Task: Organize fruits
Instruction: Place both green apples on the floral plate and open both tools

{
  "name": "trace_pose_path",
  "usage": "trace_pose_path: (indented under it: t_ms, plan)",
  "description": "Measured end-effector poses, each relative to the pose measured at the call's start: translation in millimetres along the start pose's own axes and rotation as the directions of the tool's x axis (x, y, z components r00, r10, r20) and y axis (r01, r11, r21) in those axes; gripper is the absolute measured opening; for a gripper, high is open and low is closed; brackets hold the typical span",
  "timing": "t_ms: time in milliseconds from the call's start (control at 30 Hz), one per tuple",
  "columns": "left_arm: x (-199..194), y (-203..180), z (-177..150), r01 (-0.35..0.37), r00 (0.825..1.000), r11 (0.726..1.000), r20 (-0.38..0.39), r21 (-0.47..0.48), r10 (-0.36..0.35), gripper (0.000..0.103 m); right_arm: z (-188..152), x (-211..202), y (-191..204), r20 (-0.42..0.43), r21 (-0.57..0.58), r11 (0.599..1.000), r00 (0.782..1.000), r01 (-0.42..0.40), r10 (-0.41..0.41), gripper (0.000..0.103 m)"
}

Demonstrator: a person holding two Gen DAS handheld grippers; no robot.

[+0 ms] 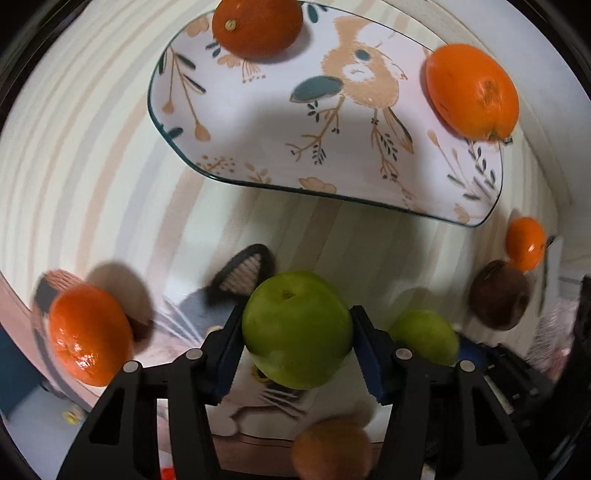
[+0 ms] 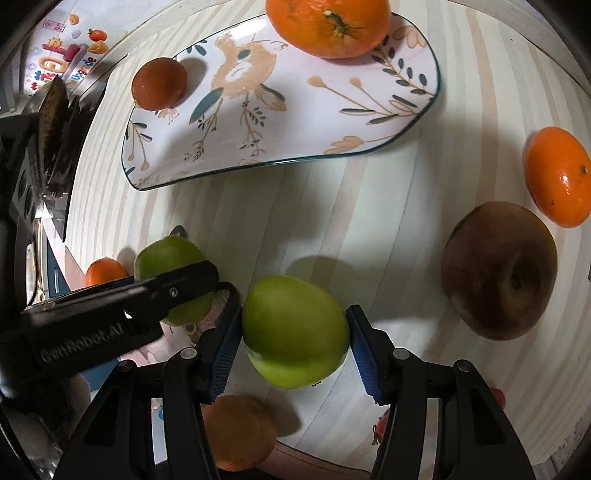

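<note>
In the left wrist view my left gripper is shut on a green apple, one blue pad against each side. The right wrist view shows my right gripper shut on a second green apple, close to the right of the first one. Both apples are just above a pale striped table. Beyond them lies a bird-patterned plate holding a bright orange and a darker orange fruit.
Loose on the table are an orange at the left, another orange and a dark red-brown apple at the right, and a brownish fruit near the front. A cartoon-printed mat lies under the left gripper.
</note>
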State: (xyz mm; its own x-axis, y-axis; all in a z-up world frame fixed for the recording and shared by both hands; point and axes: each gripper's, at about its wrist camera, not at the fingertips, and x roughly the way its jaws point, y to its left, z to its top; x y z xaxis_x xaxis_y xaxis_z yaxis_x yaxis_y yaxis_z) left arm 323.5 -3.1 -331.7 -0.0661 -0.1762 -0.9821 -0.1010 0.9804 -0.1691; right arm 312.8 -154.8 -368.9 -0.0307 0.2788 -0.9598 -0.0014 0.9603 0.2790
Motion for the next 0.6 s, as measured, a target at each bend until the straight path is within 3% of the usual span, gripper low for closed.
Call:
trace_pose_path:
  t_ms: [100,233,467,600]
  plan:
    - [-2.3,9.3,-6.8,-0.042,0.999,0.999,0.011,0.000,0.042,0.053,-3.1,-1.1,-1.2,0.002,-0.008,1.000,1.000,0.012,-0.012,0.060]
    - [0.4,17.5,-8.5,0.001,1.000,1.000,-0.004,-0.018,-0.001,0.054,-6.4,-3.7,-6.6,0.007,-0.001,1.000,1.000,0.010,-0.010,0.060]
    - [3.1,9.3,-9.9,-0.025,0.999,1.000,0.022,-0.005,0.025,0.052,-7.1,-6.8,-0.7,0.019,-0.040,0.999,0.999,0.031,-0.031,0.060]
    - [-22.5,23.5,-5.1,-0.008,0.999,1.000,0.050,-0.005,0.009,0.052,-4.1,-19.4,5.5,0.063,-0.014,1.000,0.998,0.007,-0.006,0.060]
